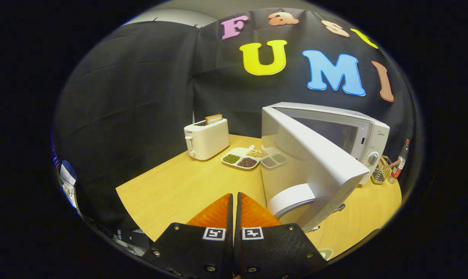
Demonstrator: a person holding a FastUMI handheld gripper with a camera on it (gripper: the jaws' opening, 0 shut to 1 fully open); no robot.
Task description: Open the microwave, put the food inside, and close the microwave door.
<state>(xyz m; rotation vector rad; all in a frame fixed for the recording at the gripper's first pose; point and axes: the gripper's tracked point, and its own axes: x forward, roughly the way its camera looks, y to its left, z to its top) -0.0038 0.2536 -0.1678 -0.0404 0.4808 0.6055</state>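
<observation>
Door (315, 170) of the microwave (363, 133) stands swung out, well open, its inner face toward me, handle (292, 199) low and just right of my fingertips. So step 1, opening, looks done.

My fingers (218, 211) are pressed together, no gap between them, nothing held. Gripper (234, 201) sits low over the table (172, 190), just left of the door's near edge.

Food: a divided tray (243, 157) with beans or grains in its compartments lies on the table between the toaster (207, 139) and the door, well beyond my fingers. A second clear tray seems to touch its right side, partly behind the door. I cannot tell which one is meant to go in. The toaster holds 1 slice of bread (213, 118).

Judgement: step 2, fetching the food, is in hand. Next move calls for spreading my fingers, going forward past the door's edge to the tray rim, and gripping it level so nothing spills. The open door crowds the path; clipping it is the risk.
</observation>
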